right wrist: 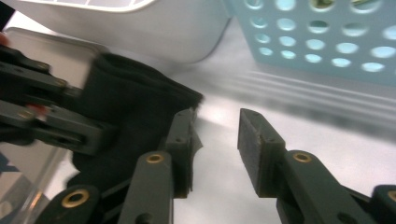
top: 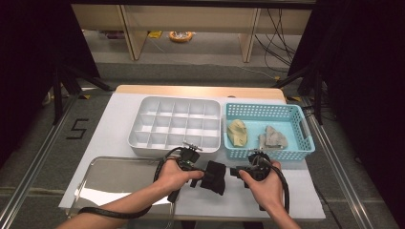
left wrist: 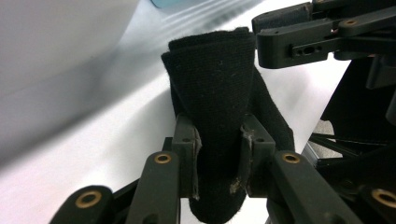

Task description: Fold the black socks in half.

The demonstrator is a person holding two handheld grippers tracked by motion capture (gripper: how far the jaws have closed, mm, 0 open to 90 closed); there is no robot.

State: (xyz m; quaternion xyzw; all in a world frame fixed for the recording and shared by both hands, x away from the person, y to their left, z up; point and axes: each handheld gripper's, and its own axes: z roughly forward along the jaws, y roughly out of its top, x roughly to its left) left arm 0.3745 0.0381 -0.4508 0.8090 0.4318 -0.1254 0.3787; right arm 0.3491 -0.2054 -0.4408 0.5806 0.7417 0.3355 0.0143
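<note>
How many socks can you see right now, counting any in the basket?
3: a black sock clamped in the left gripper, plus a yellow sock and a grey sock in the basket. More may lie hidden.

A black sock (top: 213, 176) sits between two black grippers. At twelve o'clock from it stands a white tray (top: 175, 125) of compartments. At two o'clock, a light blue basket (top: 268, 110), pierced with rows of holes, holds a yellow sock (top: 237, 132) and a grey sock (top: 272, 138). At nine o'clock lies a shiny silver tray (top: 117, 179).
</note>
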